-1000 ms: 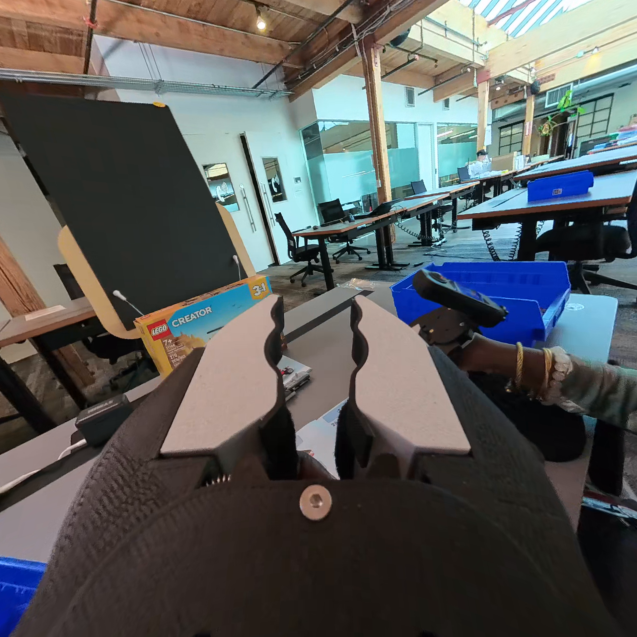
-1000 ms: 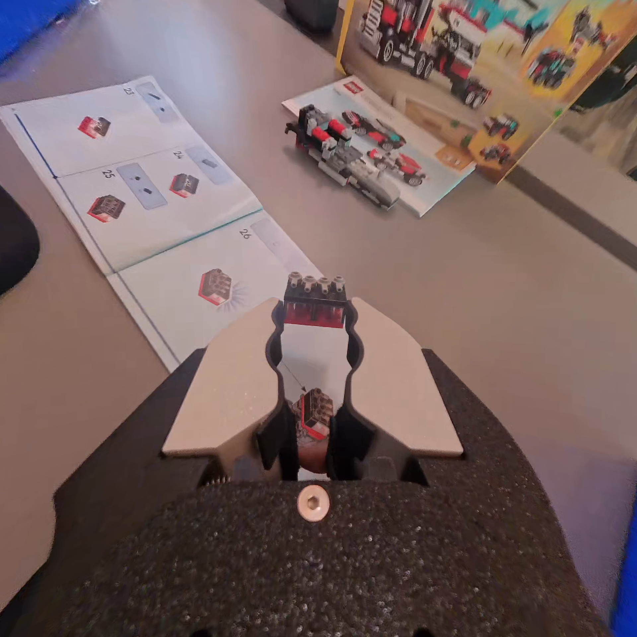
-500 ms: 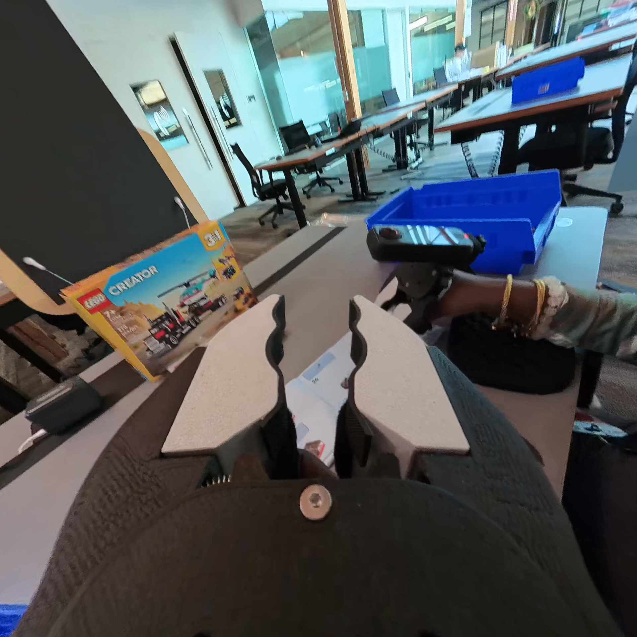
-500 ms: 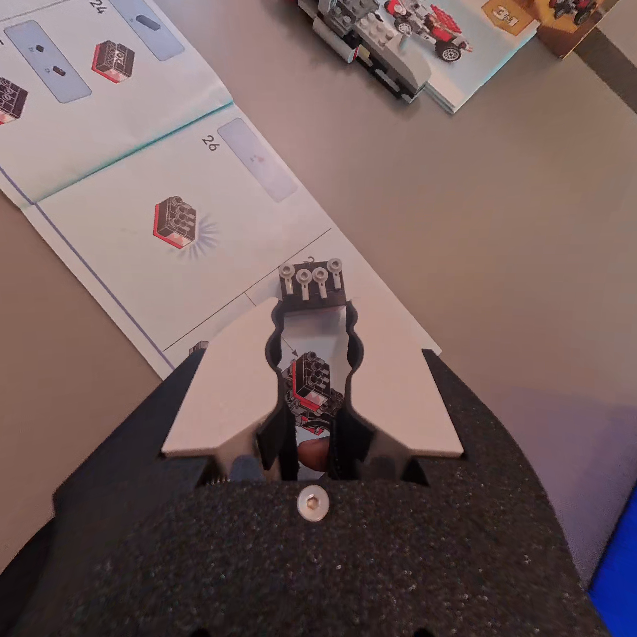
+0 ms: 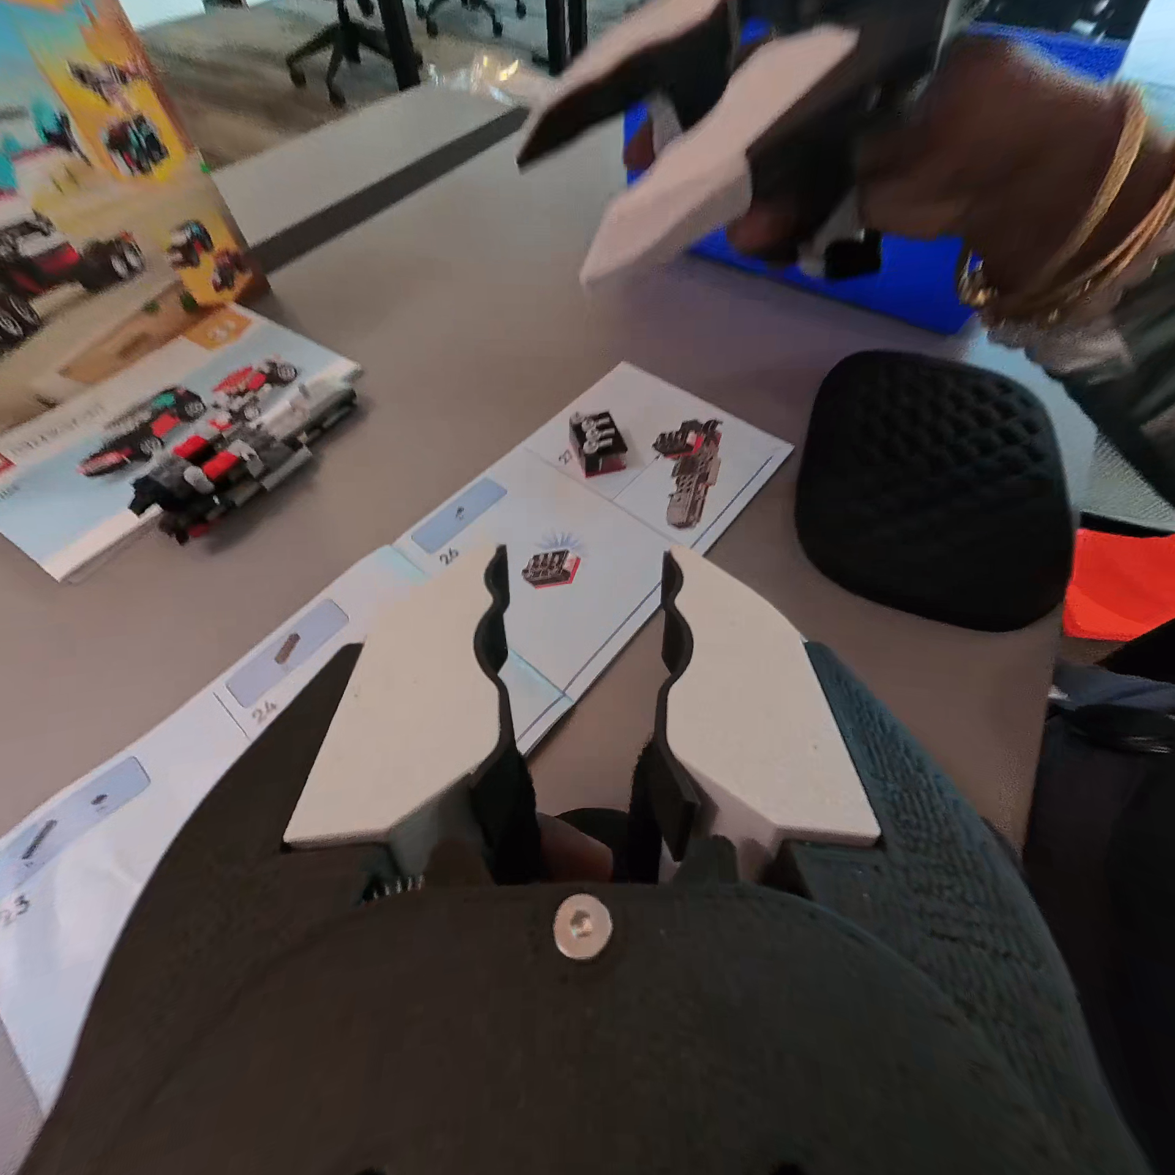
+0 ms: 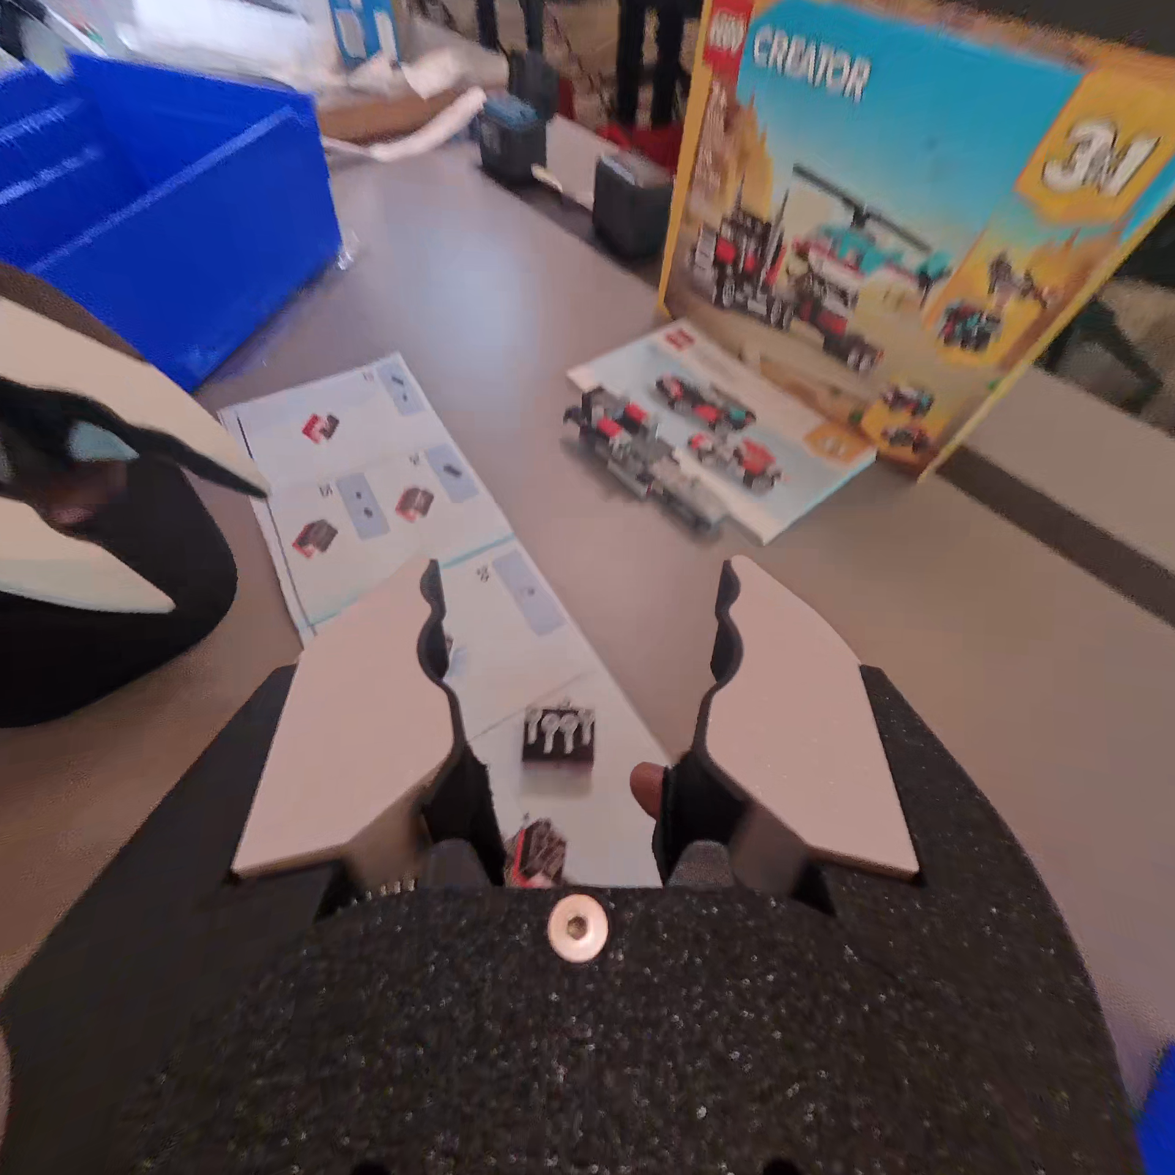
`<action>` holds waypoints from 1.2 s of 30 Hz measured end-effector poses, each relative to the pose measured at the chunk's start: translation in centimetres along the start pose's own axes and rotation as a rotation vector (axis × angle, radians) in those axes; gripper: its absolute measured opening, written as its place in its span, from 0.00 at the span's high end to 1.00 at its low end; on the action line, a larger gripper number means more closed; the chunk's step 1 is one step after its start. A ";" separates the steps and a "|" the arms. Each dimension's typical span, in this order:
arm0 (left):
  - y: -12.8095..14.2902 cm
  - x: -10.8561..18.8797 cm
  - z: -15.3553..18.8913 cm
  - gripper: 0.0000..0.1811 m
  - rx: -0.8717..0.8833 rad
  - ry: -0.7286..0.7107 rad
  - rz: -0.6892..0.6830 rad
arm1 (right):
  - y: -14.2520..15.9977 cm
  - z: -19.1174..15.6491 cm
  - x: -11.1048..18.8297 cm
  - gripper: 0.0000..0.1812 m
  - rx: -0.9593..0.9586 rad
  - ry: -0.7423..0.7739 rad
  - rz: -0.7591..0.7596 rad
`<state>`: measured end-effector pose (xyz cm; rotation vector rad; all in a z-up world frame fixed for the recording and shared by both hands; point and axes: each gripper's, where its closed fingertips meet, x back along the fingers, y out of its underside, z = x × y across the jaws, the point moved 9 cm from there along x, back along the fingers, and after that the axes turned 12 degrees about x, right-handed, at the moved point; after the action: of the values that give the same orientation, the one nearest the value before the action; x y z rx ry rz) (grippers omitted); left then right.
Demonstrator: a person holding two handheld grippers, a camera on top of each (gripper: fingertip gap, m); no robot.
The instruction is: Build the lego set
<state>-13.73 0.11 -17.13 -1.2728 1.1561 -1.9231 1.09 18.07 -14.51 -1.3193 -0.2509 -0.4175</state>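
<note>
In the left wrist view, the left gripper [image 5: 582, 585] is seen with jaws apart, empty, above the manual [image 5: 356, 636]. In the right wrist view, the right gripper's [image 6: 575, 588] jaws are spread wide; the block [image 6: 558, 734] is left on the manual [image 6: 407, 502], ungripped.

You are at a grey desk [image 5: 483, 267] in what looks like an open office. In the left wrist view, past the far edge of the desk, you can make out the wheeled bases of office chairs [image 5: 343, 44] and dark table legs on a pale floor. On your desk a blue plastic storage bin [image 6: 159, 210] sits at one side, and small dark boxy devices [image 6: 629, 203] stand along the back edge, their kind unclear through blur. A colourful toy box [image 6: 890, 222] stands upright with printed instruction sheets [image 6: 407, 502] spread flat before it. A black mesh chair back [image 5: 928, 483] rises beside the desk's near edge.
</note>
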 end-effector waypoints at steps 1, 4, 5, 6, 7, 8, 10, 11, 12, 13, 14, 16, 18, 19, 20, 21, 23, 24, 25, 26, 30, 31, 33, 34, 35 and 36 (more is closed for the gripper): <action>0.4 -0.5 -0.3 0.74 0.010 -0.009 -0.021 | 0.0 0.6 -0.4 0.54 0.010 -0.028 0.037; 1.6 -1.7 -1.0 0.71 0.032 -0.019 -0.090 | 1.9 1.8 -2.3 0.56 0.030 -0.141 0.151; 1.9 -2.0 -1.2 0.72 0.029 -0.027 -0.109 | 2.9 1.9 -2.8 0.59 0.019 -0.170 0.211; 2.2 -2.2 -1.3 0.74 0.022 -0.035 -0.120 | 4.1 2.0 -3.1 0.62 -0.008 -0.162 0.246; 2.4 -2.4 -1.5 0.77 0.012 -0.036 -0.125 | 5.0 2.1 -3.3 0.63 -0.020 -0.152 0.229; 2.7 -2.5 -1.6 0.80 0.008 -0.029 -0.130 | 5.5 2.0 -3.1 0.63 0.014 -0.175 0.174; 3.0 -2.8 -2.0 0.84 0.034 -0.018 -0.147 | 5.7 2.0 -2.5 0.64 0.108 -0.183 0.108; 3.0 -2.9 -2.2 0.85 0.054 -0.011 -0.155 | 5.9 1.9 -2.2 0.65 0.128 -0.167 0.120; 3.0 -2.9 -2.3 0.85 0.070 -0.001 -0.159 | 6.0 1.7 -2.1 0.66 0.136 -0.173 0.134; 3.1 -2.9 -2.4 0.85 0.082 0.009 -0.157 | 6.0 1.5 -2.0 0.67 0.136 -0.192 0.132; 3.1 -2.9 -2.5 0.85 0.096 0.020 -0.151 | 6.0 1.4 -2.0 0.67 0.130 -0.202 0.124; 3.1 -2.8 -2.8 0.85 0.135 0.042 -0.142 | 6.0 1.2 -2.2 0.67 0.117 -0.224 0.117; 3.1 -2.8 -3.1 0.85 0.180 0.073 -0.140 | 6.1 0.9 -2.4 0.68 0.112 -0.259 0.095; 3.2 -2.7 -3.3 0.85 0.200 0.086 -0.140 | 6.2 0.7 -2.5 0.68 0.114 -0.276 0.074; 3.2 -2.7 -3.4 0.85 0.214 0.094 -0.139 | 6.4 0.7 -2.6 0.68 0.115 -0.287 0.049; 3.2 -2.7 -3.4 0.85 0.220 0.097 -0.137 | 6.5 0.7 -2.6 0.68 0.109 -0.294 0.026; 3.2 -2.7 -3.5 0.85 0.228 0.095 -0.138 | 6.6 0.7 -2.6 0.66 0.082 -0.331 0.006; 3.2 -2.8 -3.6 0.84 0.235 0.096 -0.143 | 6.6 0.6 -2.5 0.65 0.069 -0.353 0.007; 3.3 -2.8 -3.6 0.84 0.244 0.098 -0.146 | 6.6 0.4 -2.5 0.63 0.067 -0.374 0.009; 3.4 -2.9 -3.7 0.84 0.253 0.104 -0.148 | 6.6 0.2 -2.5 0.62 0.078 -0.398 0.003; 3.4 -2.7 -3.7 0.85 0.260 0.117 -0.127 | 6.9 -0.9 -2.8 0.57 0.172 -0.454 -0.063; 3.3 -2.6 -3.7 0.85 0.257 0.116 -0.126 | 7.0 -1.1 -2.9 0.56 0.190 -0.468 -0.075; 3.4 -2.7 -3.7 0.83 0.262 0.119 -0.145 | 7.1 -1.4 -3.2 0.55 0.204 -0.477 -0.090; 3.4 -2.8 -3.7 0.83 0.264 0.120 -0.157 | 7.1 -1.4 -3.2 0.56 0.204 -0.474 -0.092; 3.5 -2.8 -3.6 0.83 0.260 0.121 -0.162 | 7.1 -1.3 -3.2 0.56 0.202 -0.466 -0.093; 3.5 -2.8 -3.5 0.83 0.250 0.120 -0.160 | 7.1 -1.3 -3.2 0.57 0.200 -0.456 -0.091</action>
<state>-15.91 1.98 -22.04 -1.1581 0.8569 -2.2083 1.26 18.69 -22.39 -1.1958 -0.7176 -0.1562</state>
